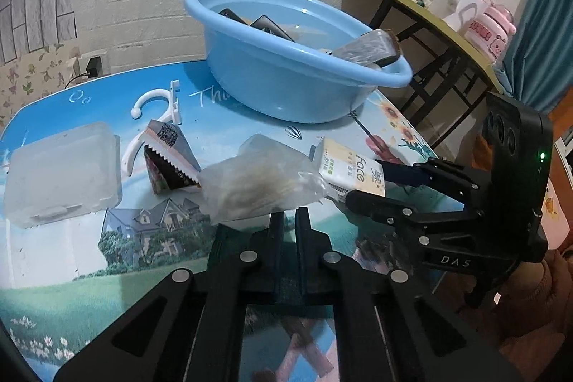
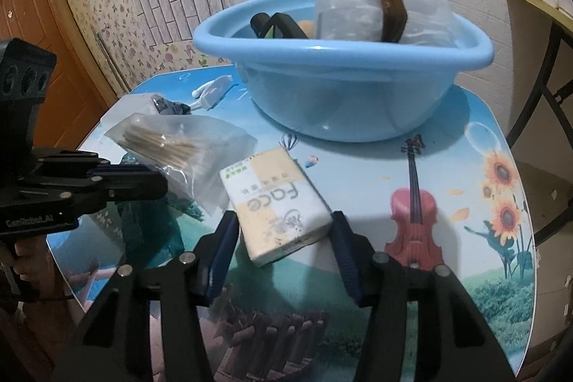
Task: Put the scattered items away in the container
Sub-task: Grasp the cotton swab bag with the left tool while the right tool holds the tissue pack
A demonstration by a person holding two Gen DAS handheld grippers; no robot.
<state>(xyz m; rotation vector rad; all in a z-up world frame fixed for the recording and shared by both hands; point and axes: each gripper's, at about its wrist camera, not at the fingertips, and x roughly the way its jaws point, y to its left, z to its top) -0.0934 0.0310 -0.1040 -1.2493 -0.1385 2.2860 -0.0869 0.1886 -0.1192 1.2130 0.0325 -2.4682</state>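
Observation:
A light blue basin (image 1: 286,74) (image 2: 343,74) stands at the far side of the picture-printed table (image 1: 53,292) and holds several items. My left gripper (image 1: 289,213) is shut on a clear bag of cotton swabs (image 1: 258,178) (image 2: 172,145) and holds it just above the table. My right gripper (image 2: 284,231) (image 1: 361,181) is open, its jaws on either side of a white and yellow tissue pack marked "face" (image 2: 275,203) (image 1: 349,167) lying on the table.
On the table left of the bag lie a frosted plastic box (image 1: 61,174), a torn foil packet (image 1: 168,156) and a white plastic hanger hook (image 1: 161,110). A side table (image 1: 429,17) with cups and a pink bottle stands at the right.

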